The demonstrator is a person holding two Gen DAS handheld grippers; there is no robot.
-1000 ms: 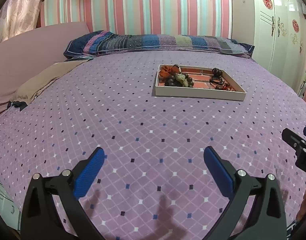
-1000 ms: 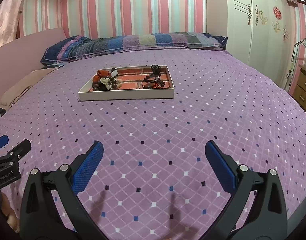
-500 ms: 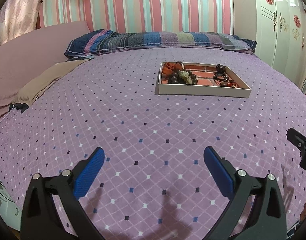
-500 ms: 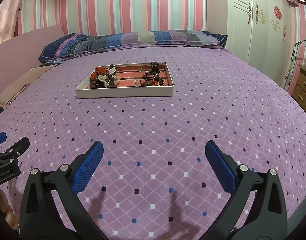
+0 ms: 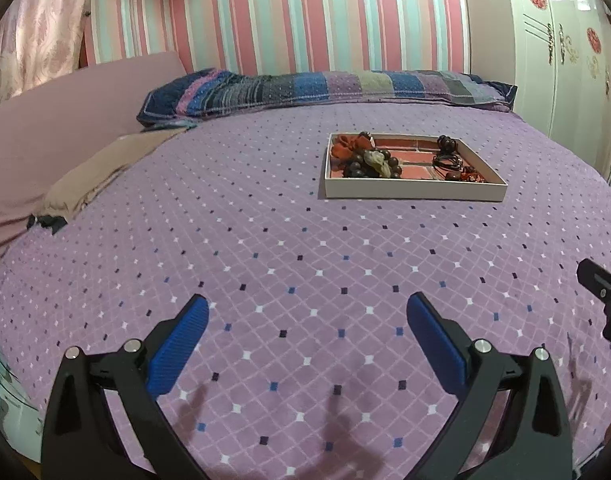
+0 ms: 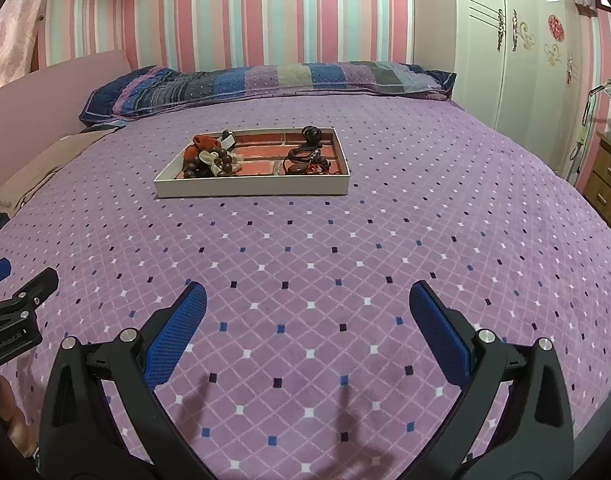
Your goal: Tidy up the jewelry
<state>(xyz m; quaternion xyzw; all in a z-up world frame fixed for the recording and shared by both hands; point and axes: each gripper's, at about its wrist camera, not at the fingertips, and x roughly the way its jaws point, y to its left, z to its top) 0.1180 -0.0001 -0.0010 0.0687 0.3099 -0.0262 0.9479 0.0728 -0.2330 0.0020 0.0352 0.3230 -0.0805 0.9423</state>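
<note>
A shallow white tray (image 5: 413, 192) (image 6: 249, 190) with a brick-patterned floor lies on the purple bed. On its left lies a heap of dark wooden beads (image 5: 369, 164) (image 6: 209, 164) with an orange-red fabric piece (image 5: 345, 146) (image 6: 201, 146). On its right lie black cords and small red beads (image 5: 451, 162) (image 6: 307, 158). My left gripper (image 5: 307, 312) is open and empty, low over the bedspread, well short of the tray. My right gripper (image 6: 307, 300) is open and empty too, also well short of it.
A striped pillow (image 5: 325, 88) (image 6: 265, 80) lies along the head of the bed. A tan blanket (image 5: 101, 168) is on the left edge. A white wardrobe (image 6: 517, 48) and a wooden nightstand (image 6: 609, 176) stand to the right.
Both grippers have drawn back and tilted up a little, so the tray looks slightly farther and higher in view. Both stay open.
</note>
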